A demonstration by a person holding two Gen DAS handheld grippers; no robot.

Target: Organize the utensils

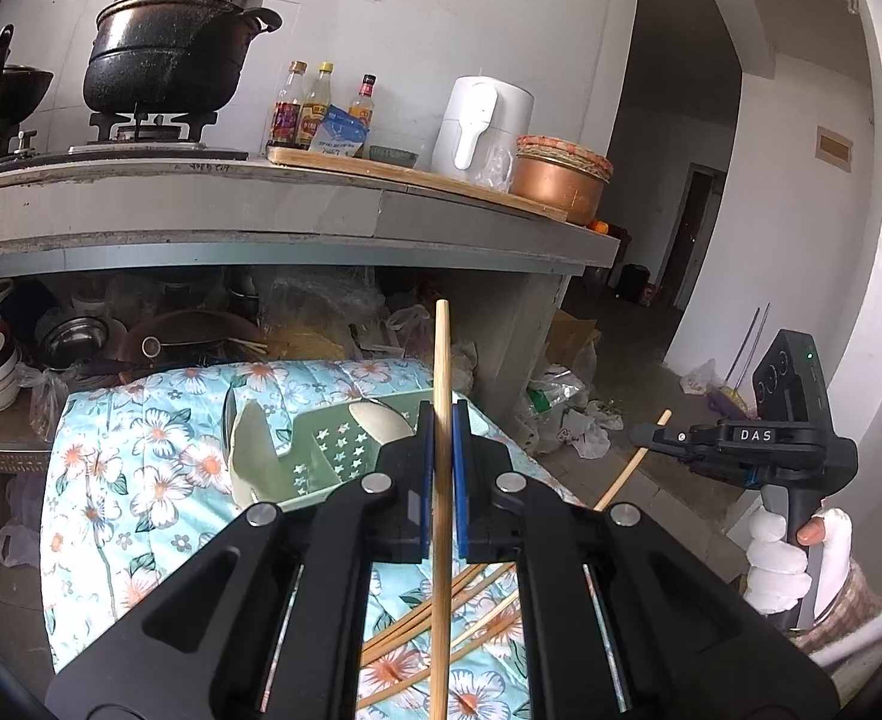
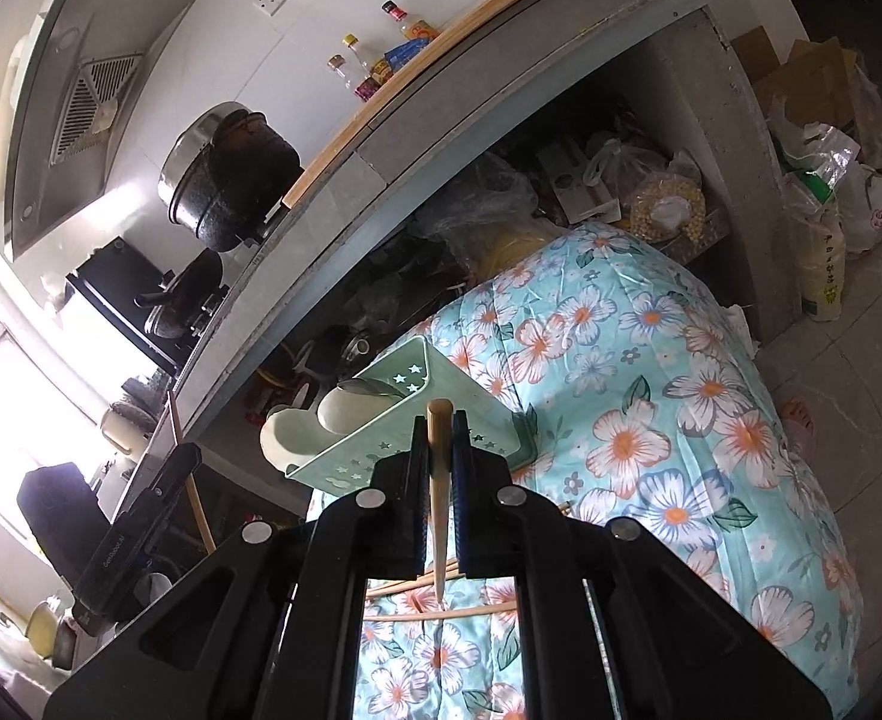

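- Left claw [image 1: 441, 468] clenched on a long pale bamboo chopstick [image 1: 441, 360], held upright just beside the pale green star-punched plastic utensil caddy [image 1: 321, 450], probably for dropping in end-first.
- Right claw [image 2: 440, 468] gripping a second tapered bamboo chopstick [image 2: 439, 516], just before the caddy.
- More loose bamboo chopsticks [image 1: 429, 618] lying near the caddy on the floral quilt [image 1: 141, 480], likely awaiting sorting.
- "DAS" legible on the right claw's housing.

Spoons [image 1: 375, 417] crowd the caddy [image 1: 321, 456]; counter ledge [image 1: 261, 240] overhangs.
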